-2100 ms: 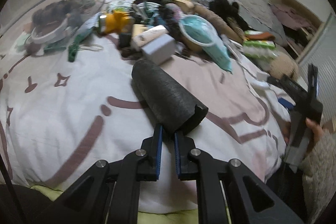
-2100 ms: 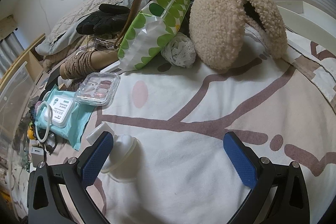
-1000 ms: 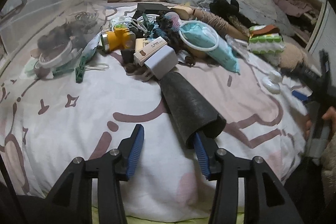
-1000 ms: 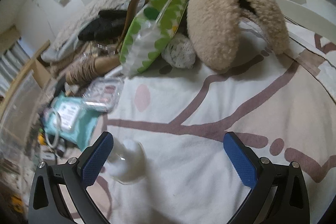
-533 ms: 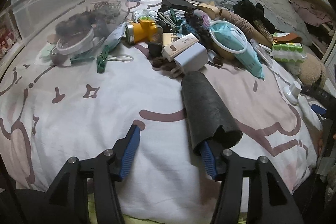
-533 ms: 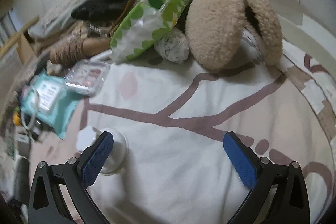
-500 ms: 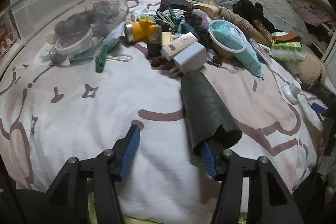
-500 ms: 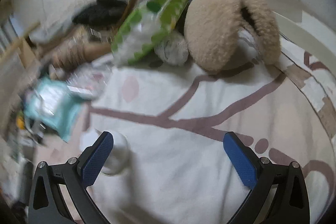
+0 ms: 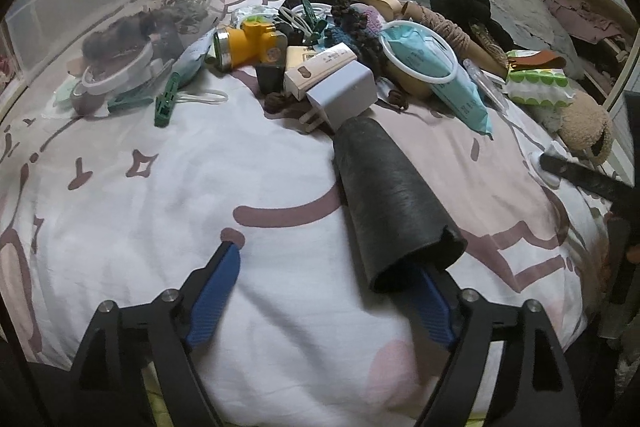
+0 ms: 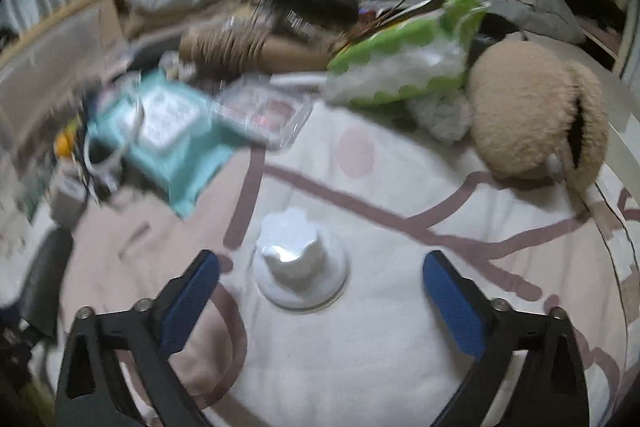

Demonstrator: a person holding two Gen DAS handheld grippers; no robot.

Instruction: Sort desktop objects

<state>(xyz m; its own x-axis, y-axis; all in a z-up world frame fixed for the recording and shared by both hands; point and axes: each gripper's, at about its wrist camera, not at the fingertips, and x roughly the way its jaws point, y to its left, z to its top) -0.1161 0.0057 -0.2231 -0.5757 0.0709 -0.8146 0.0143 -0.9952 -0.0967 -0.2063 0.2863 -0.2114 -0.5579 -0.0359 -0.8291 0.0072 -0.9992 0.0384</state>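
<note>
A black foam tube (image 9: 390,197) lies on the patterned bedsheet (image 9: 160,219) in the left wrist view. My left gripper (image 9: 324,291) is open; the tube's near end covers its right finger tip, and the left finger stands well apart. In the right wrist view my right gripper (image 10: 320,291) is open, with a white knob-shaped suction hook (image 10: 299,263) lying on the sheet between its fingers, touching neither. The tube also shows at that view's left edge (image 10: 44,279).
A heap of objects lies beyond: white charger (image 9: 344,95), yellow flashlight (image 9: 248,43), teal wipes pack (image 9: 440,75), green clip (image 9: 166,101), twine cone (image 10: 240,47), green dotted bag (image 10: 404,63), beige plush earmuffs (image 10: 532,111), clear case (image 10: 268,111). A clear storage bin (image 9: 100,7) stands at the left.
My left gripper opened from shut on the foam tube and let it lie on the sheet. My right gripper swung left, bringing the white hook from beside its left finger to between the fingers.
</note>
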